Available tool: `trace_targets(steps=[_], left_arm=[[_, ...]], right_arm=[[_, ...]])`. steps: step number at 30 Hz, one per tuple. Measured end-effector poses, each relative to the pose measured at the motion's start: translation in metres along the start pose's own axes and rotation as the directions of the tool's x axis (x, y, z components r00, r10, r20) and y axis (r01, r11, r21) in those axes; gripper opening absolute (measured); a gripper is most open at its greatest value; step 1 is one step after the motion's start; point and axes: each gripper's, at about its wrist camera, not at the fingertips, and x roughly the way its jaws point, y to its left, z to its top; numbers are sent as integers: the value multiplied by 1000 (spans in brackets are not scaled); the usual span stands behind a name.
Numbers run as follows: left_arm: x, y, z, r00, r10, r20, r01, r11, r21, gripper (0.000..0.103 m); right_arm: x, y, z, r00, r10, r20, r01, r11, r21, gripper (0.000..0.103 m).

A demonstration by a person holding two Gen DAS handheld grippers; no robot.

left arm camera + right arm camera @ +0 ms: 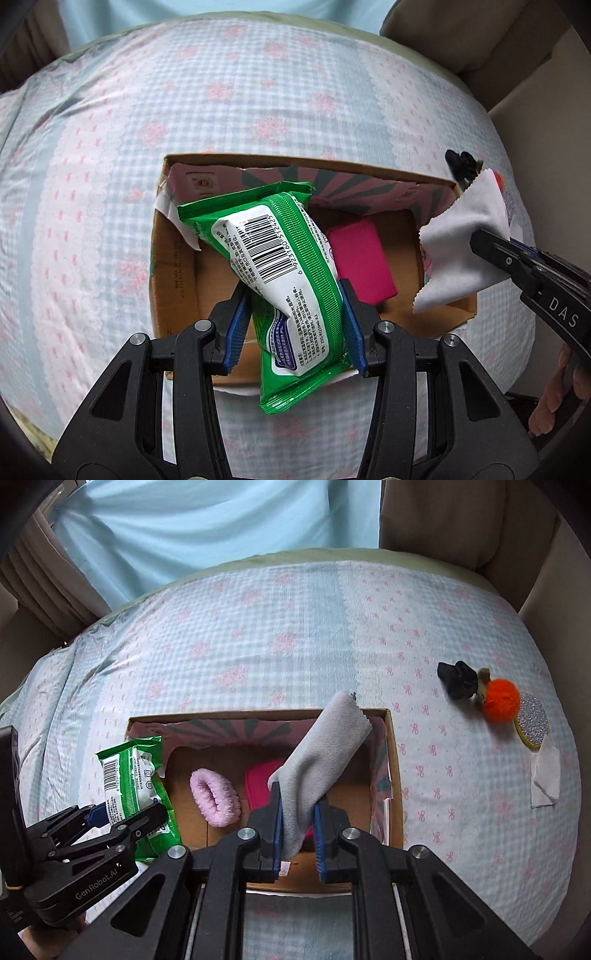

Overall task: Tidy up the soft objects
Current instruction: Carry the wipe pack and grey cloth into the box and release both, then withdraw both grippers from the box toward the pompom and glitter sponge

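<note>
Left gripper (pixel 295 325): closed on the wipes pack (pixel 280 273), which is held tilted above the box (pixel 173 258) so it can be dropped in.
Right gripper (pixel 298 830): the grey cloth (pixel 317 764) is pinched and hung over the box for the same reason.
Box: a pink scrunchie (pixel 216 797) and a magenta pad (pixel 362 262) are already laid inside.
Bed (pixel 295 635): a black scrunchie (pixel 458 685), an orange pompom (pixel 500 701) and a tissue (pixel 545 775) are left well apart from the box, probably not yet sorted.

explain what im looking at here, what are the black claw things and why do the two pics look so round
The black claws are hand-held grippers, one in each of a person's hands. Each carries a fisheye camera looking along its fingers, which bends the picture. The left gripper is shut on a green wipes pack; the right gripper is shut on a grey cloth. Both hang over a cardboard box on a patterned bedsheet. Inside lie a pink fuzzy scrunchie and a magenta item. An orange pompom lies outside.
</note>
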Motion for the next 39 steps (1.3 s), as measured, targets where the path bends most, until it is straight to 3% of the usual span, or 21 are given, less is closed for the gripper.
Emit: trace_targets(steps=[11,13,14,15,17,23,32,39], left_arm=[[36,-5,7,996,46,-79,-39,995,93,42],[39,-6,7,995,52,-86,-43,993,110,60],[41,-6,7,994,65,-91,-54,992,117,94],[39,-7,5,994,75,-77,-66,990,121,103],[39,-8,3,995,68,-74,-58,989,135,103],[39,-7,-5,993,84,-87,-73,990,125,103],[19,-5,-12,995,83,-58,-77,992,101,103],[-23,-8,-21,996,89,7,-89,992,91,103]], right_arm=[[66,-8,8,986,19,-166,-19,1000,-3,13],[76,-8,9,981,16,-193,-16,1000,-1,13],[81,-9,10,978,23,-207,-23,1000,4,21],[87,-10,10,972,42,-230,-40,999,15,52],[98,-14,10,958,68,-278,-60,997,38,103],[101,-14,5,950,94,-296,-90,996,26,103],[81,-14,2,963,89,-253,-88,996,12,103],[42,-5,1,979,80,-186,-86,996,-25,103]])
